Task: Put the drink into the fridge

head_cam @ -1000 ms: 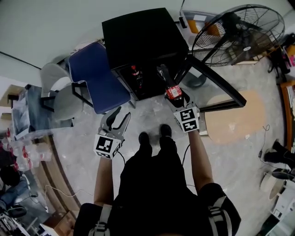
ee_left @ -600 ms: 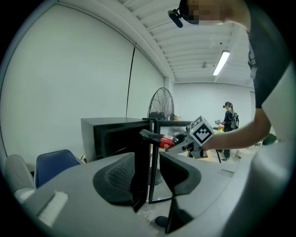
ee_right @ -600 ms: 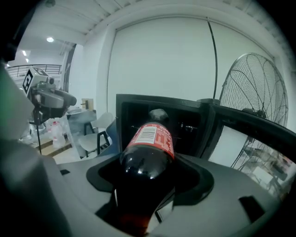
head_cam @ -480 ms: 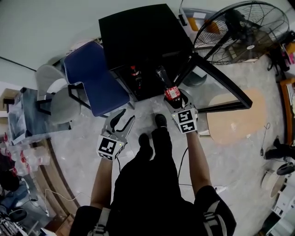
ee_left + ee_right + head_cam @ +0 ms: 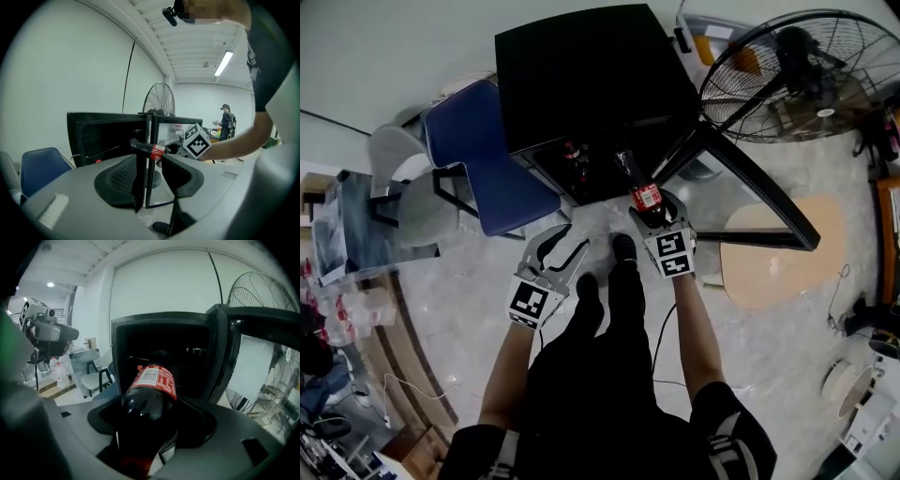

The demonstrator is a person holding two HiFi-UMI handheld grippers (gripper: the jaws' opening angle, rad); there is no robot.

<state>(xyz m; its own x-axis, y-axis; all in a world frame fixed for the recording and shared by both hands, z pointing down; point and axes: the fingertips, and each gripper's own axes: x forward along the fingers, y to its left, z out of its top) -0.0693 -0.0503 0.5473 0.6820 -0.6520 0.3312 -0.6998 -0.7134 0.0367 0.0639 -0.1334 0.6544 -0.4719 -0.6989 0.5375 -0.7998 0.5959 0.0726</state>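
A dark cola bottle (image 5: 639,187) with a red label is clamped in my right gripper (image 5: 661,225), neck pointing into the open black mini fridge (image 5: 581,84). In the right gripper view the bottle (image 5: 147,399) fills the space between the jaws, aimed at the fridge's dark cavity (image 5: 159,357). A second bottle (image 5: 574,157) stands inside the fridge. The glass door (image 5: 741,183) hangs open to the right. My left gripper (image 5: 555,253) is open and empty, low at the left of the fridge front; the left gripper view shows the bottle (image 5: 150,149) beyond its jaws.
A blue chair (image 5: 478,159) stands left of the fridge, a grey chair (image 5: 408,192) beyond it. A large floor fan (image 5: 797,70) is at the right behind the door. A round beige mat (image 5: 769,253) lies on the floor. The person's shoes (image 5: 605,267) are just before the fridge.
Both grippers have sunk and come nearer to the fridge opening. The bottle's neck now reaches under the fridge's top edge. The person has stepped closer.
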